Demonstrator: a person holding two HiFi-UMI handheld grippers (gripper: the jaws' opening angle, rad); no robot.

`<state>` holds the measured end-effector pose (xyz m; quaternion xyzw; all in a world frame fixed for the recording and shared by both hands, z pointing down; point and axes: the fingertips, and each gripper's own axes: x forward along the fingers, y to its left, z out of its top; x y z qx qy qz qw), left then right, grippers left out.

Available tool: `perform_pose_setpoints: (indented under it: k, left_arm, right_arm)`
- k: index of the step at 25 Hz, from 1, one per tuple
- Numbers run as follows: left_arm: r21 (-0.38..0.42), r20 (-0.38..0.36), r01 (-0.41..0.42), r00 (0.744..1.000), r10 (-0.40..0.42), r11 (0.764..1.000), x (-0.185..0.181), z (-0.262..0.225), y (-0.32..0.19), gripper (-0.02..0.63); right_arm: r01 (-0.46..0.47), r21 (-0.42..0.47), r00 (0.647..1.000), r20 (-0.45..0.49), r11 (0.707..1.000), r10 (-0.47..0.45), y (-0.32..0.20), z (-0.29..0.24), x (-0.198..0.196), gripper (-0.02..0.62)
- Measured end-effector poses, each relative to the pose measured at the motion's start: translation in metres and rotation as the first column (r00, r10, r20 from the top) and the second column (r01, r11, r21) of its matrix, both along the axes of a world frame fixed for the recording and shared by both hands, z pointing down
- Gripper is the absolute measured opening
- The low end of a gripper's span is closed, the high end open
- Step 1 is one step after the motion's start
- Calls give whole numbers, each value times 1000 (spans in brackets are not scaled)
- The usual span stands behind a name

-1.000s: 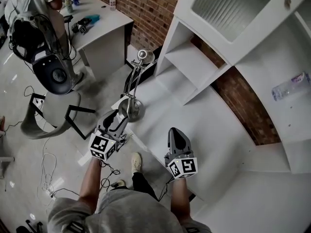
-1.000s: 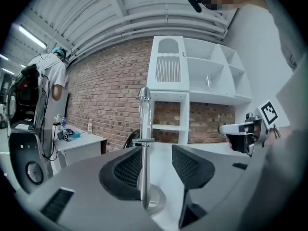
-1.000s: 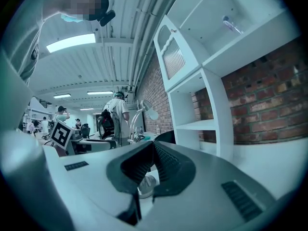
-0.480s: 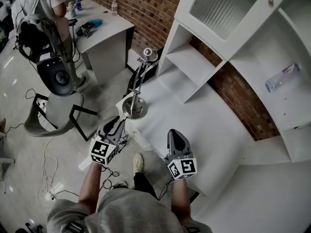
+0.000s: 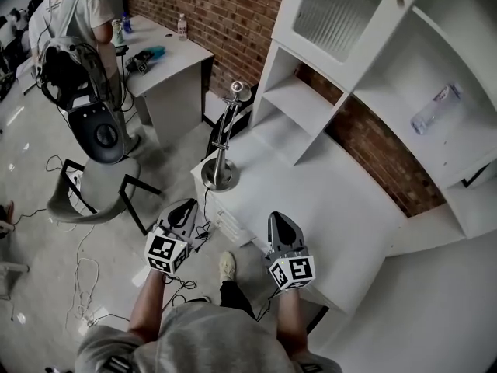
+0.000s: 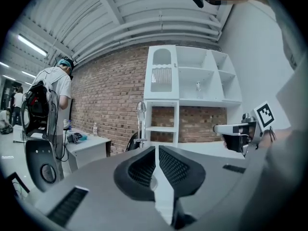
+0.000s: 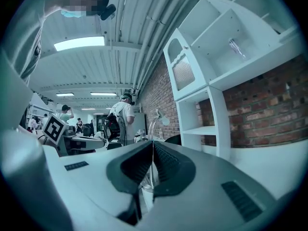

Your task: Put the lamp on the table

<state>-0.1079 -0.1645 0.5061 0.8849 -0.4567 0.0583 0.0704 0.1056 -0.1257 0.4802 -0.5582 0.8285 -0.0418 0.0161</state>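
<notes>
The silver desk lamp (image 5: 220, 172) stands upright on its round base at the left corner of the white table (image 5: 326, 208). No gripper holds it. My left gripper (image 5: 185, 209) hovers off the table's edge, short of the base, and its jaws are closing with nothing between them. In the left gripper view the lamp (image 6: 141, 124) rises straight beyond the left gripper (image 6: 156, 151). My right gripper (image 5: 280, 225) is over the table's front edge, shut and empty. Past the right gripper (image 7: 153, 146) in its own view, the lamp (image 7: 157, 120) shows with its head bent right.
A white shelf unit (image 5: 311, 99) stands on the table against the brick wall, with a plastic bottle (image 5: 432, 109) on an upper shelf. To the left are a desk (image 5: 167, 53), a person (image 5: 70, 10), chairs (image 5: 97, 130) and cables on the floor (image 5: 78, 278).
My left gripper has drawn back from the lamp's base towards me and now stands apart from it. The lamp stays upright on the table corner. The right gripper has not moved.
</notes>
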Motion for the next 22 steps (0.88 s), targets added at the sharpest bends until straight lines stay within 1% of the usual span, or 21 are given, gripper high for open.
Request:
perform_pose_setpoints:
  k: [7, 12, 22]
  left_arm:
    - [30, -16, -32, 999, 33, 999, 7, -16, 29, 17]
    - [55, -14, -42, 999, 43, 998, 6, -23, 49, 11]
    - [64, -25, -56, 998, 58, 996, 5, -29, 73, 6]
  right_arm:
    - [-6, 6, 1000, -23, 1000, 6, 28, -1, -6, 23]
    - [-10, 10, 999, -35, 1000, 10, 50, -2, -9, 23]
    - [6, 5, 999, -33, 1000, -6, 77, 1, -22, 23]
